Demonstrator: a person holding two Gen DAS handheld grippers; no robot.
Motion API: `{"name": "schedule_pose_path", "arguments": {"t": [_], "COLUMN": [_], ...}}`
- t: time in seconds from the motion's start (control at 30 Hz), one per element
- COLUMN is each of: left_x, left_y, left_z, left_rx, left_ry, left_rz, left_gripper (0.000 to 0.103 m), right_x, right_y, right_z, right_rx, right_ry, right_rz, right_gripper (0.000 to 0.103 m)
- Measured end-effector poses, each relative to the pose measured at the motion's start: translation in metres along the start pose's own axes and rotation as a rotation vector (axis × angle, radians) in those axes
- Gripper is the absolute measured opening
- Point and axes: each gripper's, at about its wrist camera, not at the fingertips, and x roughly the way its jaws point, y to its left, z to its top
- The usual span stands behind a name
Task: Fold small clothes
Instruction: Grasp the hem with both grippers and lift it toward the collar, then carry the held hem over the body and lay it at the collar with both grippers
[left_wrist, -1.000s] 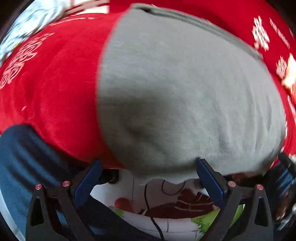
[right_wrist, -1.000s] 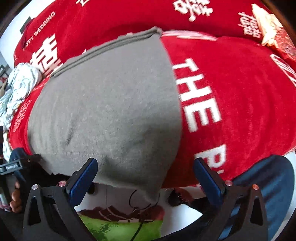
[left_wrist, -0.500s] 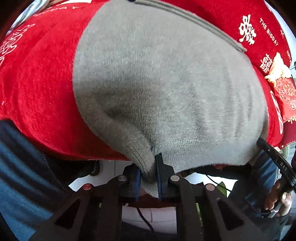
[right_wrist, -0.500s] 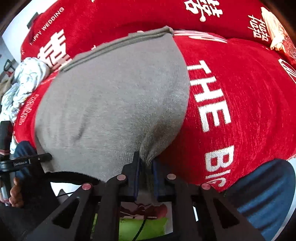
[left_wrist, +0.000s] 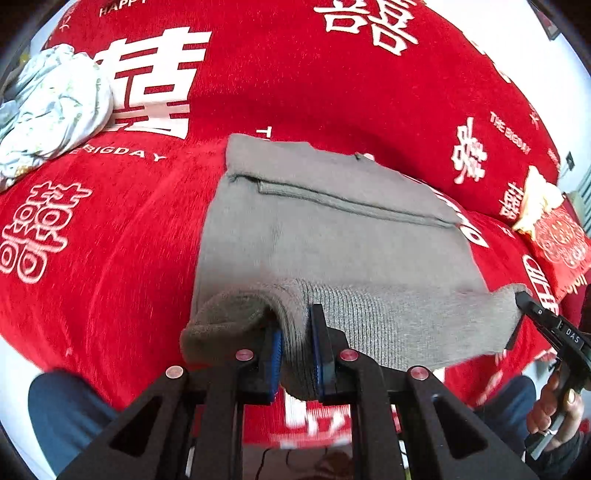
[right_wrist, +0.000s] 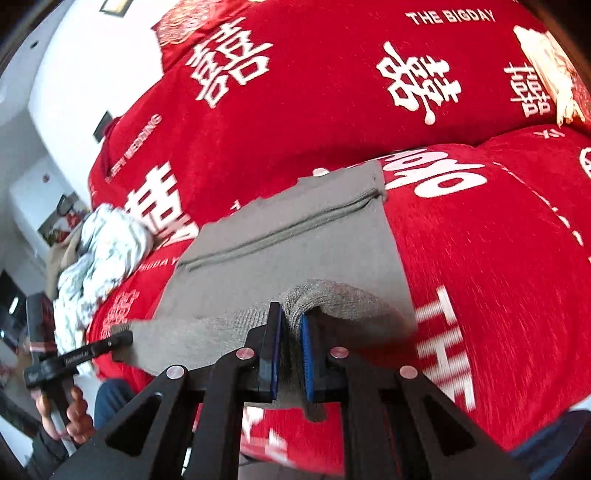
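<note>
A grey knit garment (left_wrist: 332, 229) (right_wrist: 295, 243) lies flat on a red bedspread (left_wrist: 258, 74) (right_wrist: 332, 92) printed with white characters. Its near ribbed hem is lifted off the bed and stretched between both grippers. My left gripper (left_wrist: 295, 321) is shut on the hem's left part, with the knit bunched between its blue pads. My right gripper (right_wrist: 290, 321) is shut on the hem's right part. In the left wrist view, the right gripper (left_wrist: 517, 314) shows at the garment's right corner. The left gripper (right_wrist: 122, 338) is at the left corner in the right wrist view.
A crumpled pale floral cloth (left_wrist: 51, 110) (right_wrist: 99, 254) lies on the bed at the far left. A red and gold packet (left_wrist: 554, 229) sits at the far right. A person's blue-clad legs (left_wrist: 70, 417) are at the bed's near edge. White walls are behind.
Both grippers went from open around the hem to shut on it. They then rose and tilted up, lifting the near hem off the bed, so more of the bedspread shows.
</note>
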Motion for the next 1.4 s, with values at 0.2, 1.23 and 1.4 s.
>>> {"name": "schedule_pose_path", "arguments": {"t": [0.2, 1.23, 1.4], "left_x": [0.042, -0.01, -0.024], "left_y": [0.009, 0.006, -0.006], "left_z": [-0.001, 0.013, 0.026], "left_rx": [-0.041, -0.137, -0.096], "left_ry": [0.092, -0.047, -0.088], "left_rz": [0.004, -0.186, -0.16], "left_gripper": [0.015, 0.011, 0.011], "right_x": [0.039, -0.003, -0.016], "right_y": [-0.009, 0.01, 0.024], "right_z": [0.001, 0.002, 0.022], "right_rx": [-0.005, -0.044, -0.06], "right_ry": [0.095, 0.045, -0.015], "right_rz": [-0.039, 0.153, 0.144], "right_gripper": [0.018, 0.008, 0.008]}}
